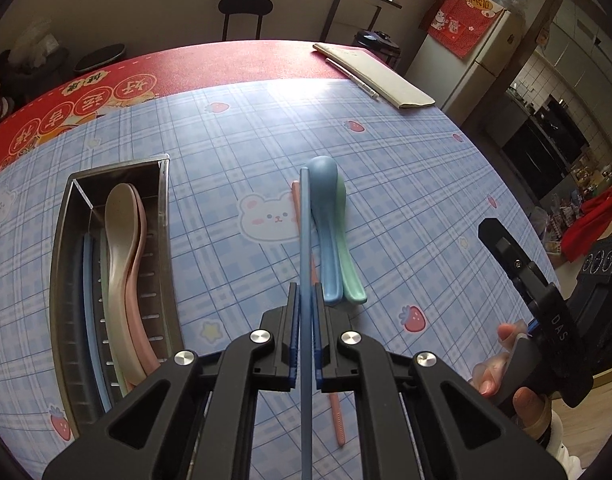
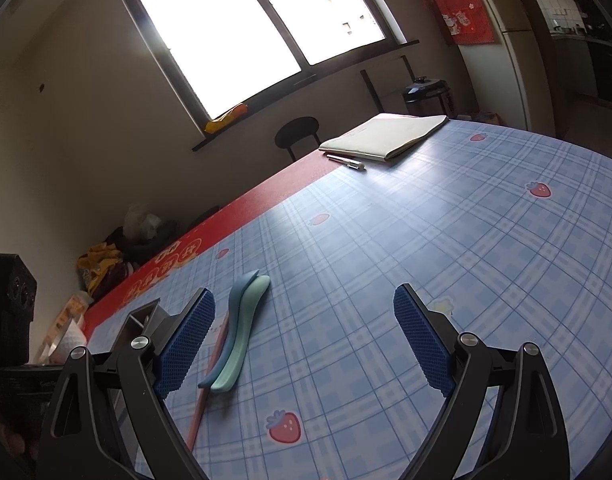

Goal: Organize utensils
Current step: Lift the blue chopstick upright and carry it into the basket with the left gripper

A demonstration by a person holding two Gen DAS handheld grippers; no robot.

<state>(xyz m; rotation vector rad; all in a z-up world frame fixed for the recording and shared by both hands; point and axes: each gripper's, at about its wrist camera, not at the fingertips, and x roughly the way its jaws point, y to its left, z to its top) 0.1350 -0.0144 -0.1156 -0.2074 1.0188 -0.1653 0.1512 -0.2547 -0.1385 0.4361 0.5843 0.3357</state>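
Two spoons, the blue spoon and the green spoon, are seen lying nested together on the bench, with a pink chopstick beside and partly under them. A blue chopstick is held in the left gripper, whose jaws are pressed narrowly onto its shaft; the stick runs forward past the fingertips, and its far end is seen over the bowl of the blue spoon. Whether that tip is touching anything cannot be told.

To the left, a metal tray is set on the bench, well apart from the loose utensils. A beige spoon and a pink spoon are already laid in it, and blue sticks are lined along its left side.

The right gripper is held low over the bench with its jaws spread wide and nothing between them; the nested spoons are seen just beside its left pad.

The step in hand is judged to be the carrying of the blue chopstick to the tray. For the next move, the stick would need to be swung left, lined up with the long axis of the tray, and lowered beside the other blue sticks before the jaws are released. Care would be needed with the long overhang, so that the tray wall is not struck. The two spoons and the pink chopstick are judged still to be sorted.
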